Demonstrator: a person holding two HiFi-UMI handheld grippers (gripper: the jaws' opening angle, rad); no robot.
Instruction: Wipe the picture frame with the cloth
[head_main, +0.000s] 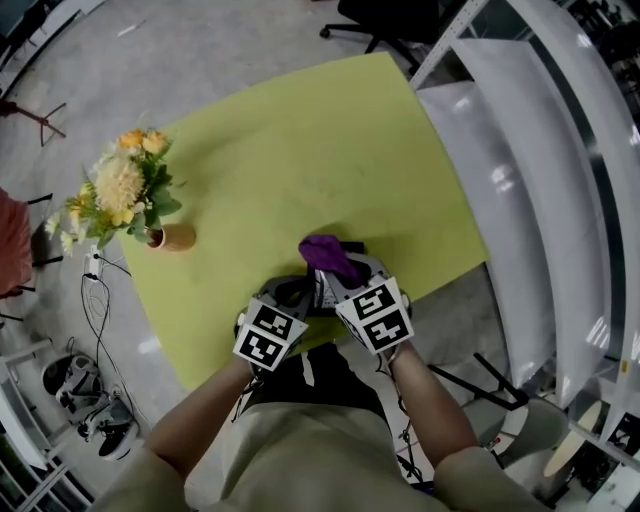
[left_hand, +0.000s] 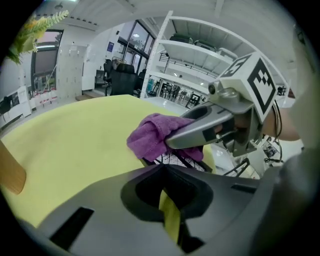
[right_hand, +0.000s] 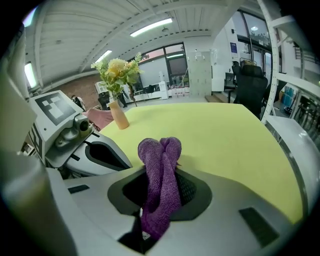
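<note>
A purple cloth (head_main: 325, 252) (right_hand: 162, 170) is bunched between the jaws of my right gripper (head_main: 345, 275) (right_hand: 160, 200), which is shut on it, over the near edge of the yellow-green table (head_main: 300, 140). Just left of it, my left gripper (head_main: 290, 295) (left_hand: 167, 200) is shut on a thin yellow-green edge that appears to belong to the picture frame (left_hand: 172, 159). The frame's black-lined picture shows beyond the jaws. In the left gripper view the cloth (left_hand: 152, 135) rests on the frame's top, under the right gripper (left_hand: 200, 127). Most of the frame is hidden.
A tan vase (head_main: 172, 237) of yellow flowers (head_main: 120, 185) stands at the table's left edge. White shelving (head_main: 520, 180) runs along the right side. A black office chair (head_main: 380, 20) stands beyond the far edge. Cables and gear lie on the floor (head_main: 90, 390) at the left.
</note>
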